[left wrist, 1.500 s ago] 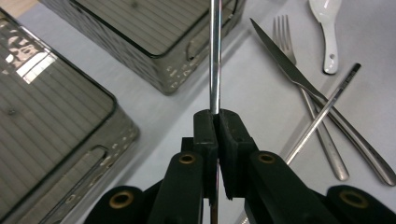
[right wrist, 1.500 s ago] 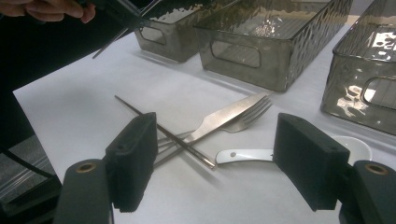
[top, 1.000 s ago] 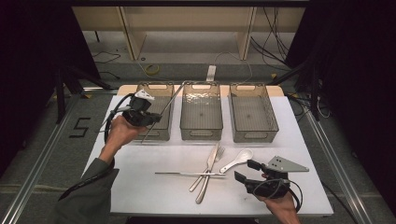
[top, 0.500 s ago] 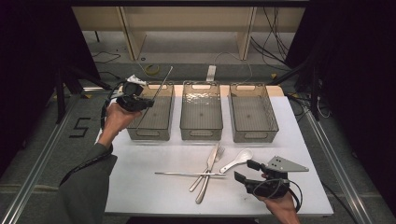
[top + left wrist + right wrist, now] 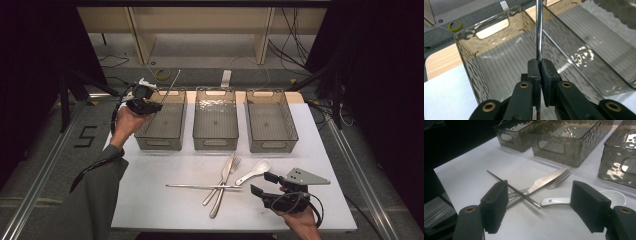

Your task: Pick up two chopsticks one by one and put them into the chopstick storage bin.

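Your left gripper pinches a metal chopstick, its jaws pressed tight on the rod, held above the left bin. On the table lie another chopstick, a knife, a fork and a white spoon. Your right gripper rests beside them, jaws spread wide.

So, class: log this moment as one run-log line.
left gripper: shut on metal chopstick, over left bin | right gripper: open, near cutlery | bins: empty
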A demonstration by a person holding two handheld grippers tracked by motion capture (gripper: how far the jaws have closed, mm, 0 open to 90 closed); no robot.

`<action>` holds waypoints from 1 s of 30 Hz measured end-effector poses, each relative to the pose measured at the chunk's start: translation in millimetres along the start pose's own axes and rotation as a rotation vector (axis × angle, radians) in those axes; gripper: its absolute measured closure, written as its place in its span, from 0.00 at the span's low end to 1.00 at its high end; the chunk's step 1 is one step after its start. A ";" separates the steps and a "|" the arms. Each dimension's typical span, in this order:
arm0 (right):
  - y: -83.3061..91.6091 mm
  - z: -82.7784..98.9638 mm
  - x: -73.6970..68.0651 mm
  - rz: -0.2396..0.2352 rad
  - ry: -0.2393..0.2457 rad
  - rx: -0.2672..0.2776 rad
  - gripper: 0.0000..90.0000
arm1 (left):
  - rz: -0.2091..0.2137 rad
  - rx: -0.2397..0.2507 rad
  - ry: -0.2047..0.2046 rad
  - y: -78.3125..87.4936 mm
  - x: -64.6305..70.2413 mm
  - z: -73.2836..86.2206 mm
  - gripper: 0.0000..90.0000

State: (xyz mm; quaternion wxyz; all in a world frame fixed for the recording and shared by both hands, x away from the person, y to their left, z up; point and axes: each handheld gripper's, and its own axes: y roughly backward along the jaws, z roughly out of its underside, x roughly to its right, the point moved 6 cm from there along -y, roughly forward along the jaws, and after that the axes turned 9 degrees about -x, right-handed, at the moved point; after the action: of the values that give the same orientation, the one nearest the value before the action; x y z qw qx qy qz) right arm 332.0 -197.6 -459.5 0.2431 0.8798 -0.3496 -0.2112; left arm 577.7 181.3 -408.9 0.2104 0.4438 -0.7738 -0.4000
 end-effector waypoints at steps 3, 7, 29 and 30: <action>-0.3 -0.1 0.2 -0.001 -0.001 0.001 0.35 | 0.008 -0.006 0.006 -4.2 -2.1 1.2 0.95; -0.3 -0.1 0.0 -0.002 -0.002 0.002 0.35 | 0.002 -0.013 0.023 -8.6 -6.0 2.9 0.95; -0.5 0.5 0.0 0.000 -0.004 -0.002 0.35 | -0.004 -0.045 0.095 -26.7 -16.2 25.4 0.80; -0.5 0.5 0.0 0.000 -0.004 -0.002 0.35 | -0.004 -0.045 0.095 -26.7 -16.2 25.4 0.76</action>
State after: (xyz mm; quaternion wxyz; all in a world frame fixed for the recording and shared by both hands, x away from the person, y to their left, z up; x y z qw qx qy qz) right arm 332.0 -197.4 -460.1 0.2432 0.8793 -0.3497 -0.2133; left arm 582.6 198.5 -444.9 0.2560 0.4591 -0.7529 -0.3961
